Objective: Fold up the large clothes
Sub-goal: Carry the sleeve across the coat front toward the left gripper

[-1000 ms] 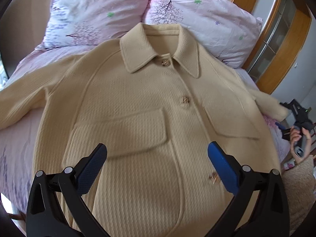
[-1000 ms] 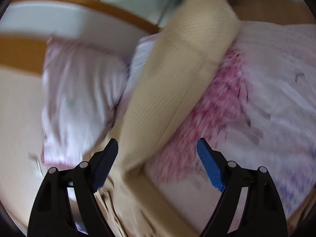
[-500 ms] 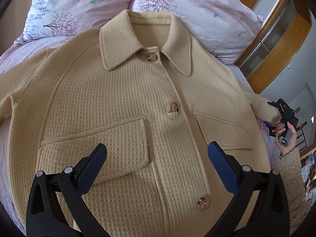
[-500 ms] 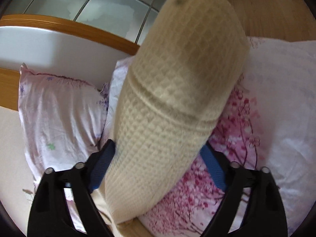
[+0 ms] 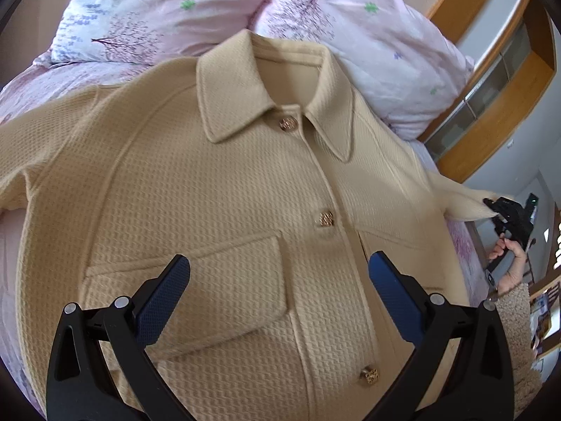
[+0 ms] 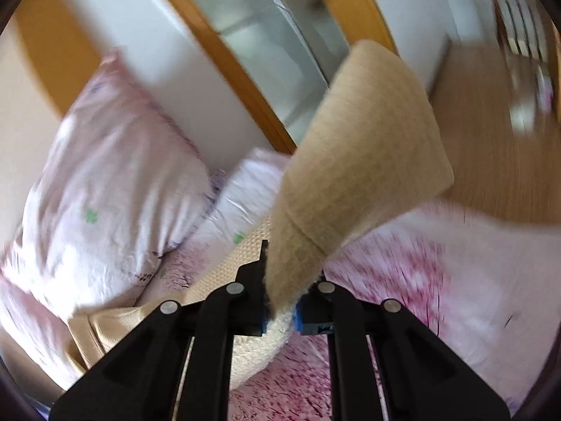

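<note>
Sleeve cuff point(image 6: 364, 154) of the thick, soft beige waffle-knit jacket point(image 5: 217, 189) sits clamped in my right gripper point(image 6: 280, 301), bulky but pliant; left gripper point(image 5: 278, 280) jaws hang apart.

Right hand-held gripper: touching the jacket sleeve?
Touching. The right wrist view shows the right hand-held gripper shut on the jacket sleeve.

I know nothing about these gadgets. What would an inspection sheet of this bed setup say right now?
Surface: pink floral bedsheet.
Job's things: beige waffle-knit buttoned jacket lying front up; its sleeve cuff lifted.
Clutter: two pink floral pillows.
Grippers: left gripper open above the jacket; right gripper shut on the sleeve.
Cables: nothing seen.
Surroundings: orange wooden frame with glass panels; wooden floor.
</note>
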The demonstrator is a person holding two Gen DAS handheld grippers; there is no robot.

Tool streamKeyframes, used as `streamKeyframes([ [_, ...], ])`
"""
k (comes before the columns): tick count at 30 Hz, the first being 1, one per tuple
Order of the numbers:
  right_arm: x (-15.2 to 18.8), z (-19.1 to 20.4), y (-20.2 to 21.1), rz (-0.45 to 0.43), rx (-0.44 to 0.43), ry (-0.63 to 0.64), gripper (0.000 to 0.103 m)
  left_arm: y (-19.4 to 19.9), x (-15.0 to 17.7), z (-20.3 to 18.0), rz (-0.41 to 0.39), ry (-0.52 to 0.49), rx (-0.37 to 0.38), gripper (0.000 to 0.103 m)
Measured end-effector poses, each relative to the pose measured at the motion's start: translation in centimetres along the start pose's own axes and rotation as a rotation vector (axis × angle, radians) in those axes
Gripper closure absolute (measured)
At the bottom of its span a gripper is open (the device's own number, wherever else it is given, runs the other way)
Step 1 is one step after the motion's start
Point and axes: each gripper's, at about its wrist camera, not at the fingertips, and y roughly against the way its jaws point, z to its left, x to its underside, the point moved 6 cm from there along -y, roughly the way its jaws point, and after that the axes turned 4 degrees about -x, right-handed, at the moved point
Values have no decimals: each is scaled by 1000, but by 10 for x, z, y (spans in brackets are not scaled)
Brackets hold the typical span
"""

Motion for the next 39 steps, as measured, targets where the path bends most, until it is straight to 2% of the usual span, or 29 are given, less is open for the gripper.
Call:
streamKeyframes([
  [5,0,83,40,-122,-47,270,92,4,-11,14,-30,38,6,1],
  [7,14,126,56,-159,-104,391,92,5,-17,19,-43,54,19,1],
  [10,44,182,71,-162,-207,535,92,7,-22,26,-57,88,53,1],
  [12,83,224,77,-126,-296,666,92,9,-27,31,-63,125,79,1],
  [15,146,272,75,-38,-375,831,92,10,-34,46,-67,209,136,1],
  [19,233,307,49,96,-366,1027,92,8,-37,61,-52,294,204,1],
  [22,267,312,33,173,-322,1098,89,1,-37,67,-27,353,257,2],
  [23,279,311,30,193,-295,1143,85,-1,-37,68,-18,369,275,2],
  [25,291,310,29,200,-263,1209,81,-8,-38,67,3,387,307,2],
  [27,300,308,30,200,-260,1255,64,-15,-39,64,24,389,317,2],
  [28,300,305,31,199,-262,1263,61,-20,-39,61,40,389,325,2],
  [31,305,298,39,276,-332,1249,42,-34,-40,51,81,396,367,2],
  [32,309,295,50,319,-408,1227,31,-38,-40,46,97,402,387,3],
  [35,306,288,69,371,-507,1173,28,-47,-39,34,123,411,429,3],
  [37,296,280,78,379,-521,1118,28,-51,-38,28,138,411,435,3],
  [39,274,266,87,387,-536,1017,28,-55,-36,21,155,406,436,8],
])
